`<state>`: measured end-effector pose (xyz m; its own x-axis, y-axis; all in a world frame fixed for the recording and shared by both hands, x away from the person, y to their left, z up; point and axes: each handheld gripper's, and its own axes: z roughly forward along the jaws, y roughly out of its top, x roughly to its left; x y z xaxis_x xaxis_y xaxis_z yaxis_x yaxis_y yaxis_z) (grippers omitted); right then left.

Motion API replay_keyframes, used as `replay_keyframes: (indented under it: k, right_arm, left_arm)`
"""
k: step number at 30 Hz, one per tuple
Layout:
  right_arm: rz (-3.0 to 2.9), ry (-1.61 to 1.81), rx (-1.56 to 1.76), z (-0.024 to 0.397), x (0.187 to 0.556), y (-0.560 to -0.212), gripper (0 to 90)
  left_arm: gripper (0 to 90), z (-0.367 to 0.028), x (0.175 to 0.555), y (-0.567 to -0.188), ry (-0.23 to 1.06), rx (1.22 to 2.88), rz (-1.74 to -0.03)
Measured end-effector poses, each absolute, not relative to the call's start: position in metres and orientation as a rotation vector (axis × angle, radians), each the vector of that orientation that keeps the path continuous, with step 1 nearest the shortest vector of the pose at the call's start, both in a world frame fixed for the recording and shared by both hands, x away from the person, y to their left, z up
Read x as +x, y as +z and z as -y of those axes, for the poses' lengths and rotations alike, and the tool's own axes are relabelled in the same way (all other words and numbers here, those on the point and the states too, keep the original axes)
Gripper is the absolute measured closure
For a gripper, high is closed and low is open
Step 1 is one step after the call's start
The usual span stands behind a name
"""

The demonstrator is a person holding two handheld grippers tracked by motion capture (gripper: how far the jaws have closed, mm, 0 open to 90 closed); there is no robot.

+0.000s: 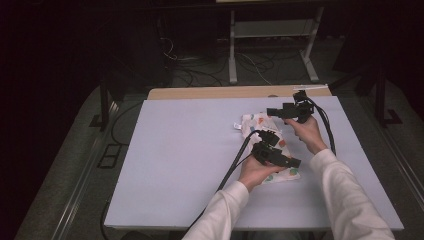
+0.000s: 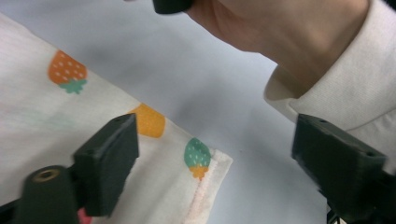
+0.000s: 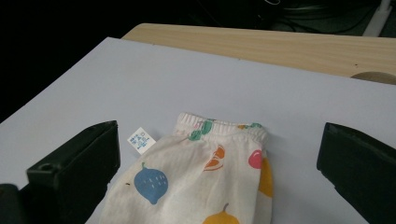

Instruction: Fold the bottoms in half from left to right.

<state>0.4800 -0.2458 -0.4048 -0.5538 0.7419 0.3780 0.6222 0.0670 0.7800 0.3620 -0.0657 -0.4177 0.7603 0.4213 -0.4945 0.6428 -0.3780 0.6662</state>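
Sleeves [image 1: 345, 200] of pale cloth are coming in from the near edge of the table [image 1: 180, 150], and we are holding a gripper in each hand above a small folded garment [image 1: 260, 127] printed with fruit. Nearest us, our left gripper [image 1: 291, 162] is hovering over the garment's near hem; in the left gripper view its jaws are standing apart, with nothing pinched between them and the stitched corner [image 2: 205, 182] lying beneath. Just beyond, the garment is lying flat on the white table, right of centre, with its elastic waistband [image 3: 219, 127] and a small white tag [image 3: 141, 140] facing the far side. Farther off, our right gripper [image 1: 272, 112] is hanging over that far end, jaws wide apart and gripping nothing. Past it, a wooden strip [image 3: 280, 46] is lining the table's far edge.
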Motion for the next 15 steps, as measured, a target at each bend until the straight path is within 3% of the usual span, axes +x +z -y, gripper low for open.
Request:
replay_keyframes:
  k: [4, 15]
  right_arm:
    - [-2.189, 1.517, 1.411, 0.247, 0.474, -0.403, 0.0]
    - [-2.188, 1.539, 1.398, 0.244, 0.464, -0.403, 0.0]
  left_arm:
    - [0.6, 0.059, 0.363, -0.415, -0.286, 2.037, -0.806]
    - [0.0, 0.03, 0.365, -0.406, -0.193, 2.027, -0.785]
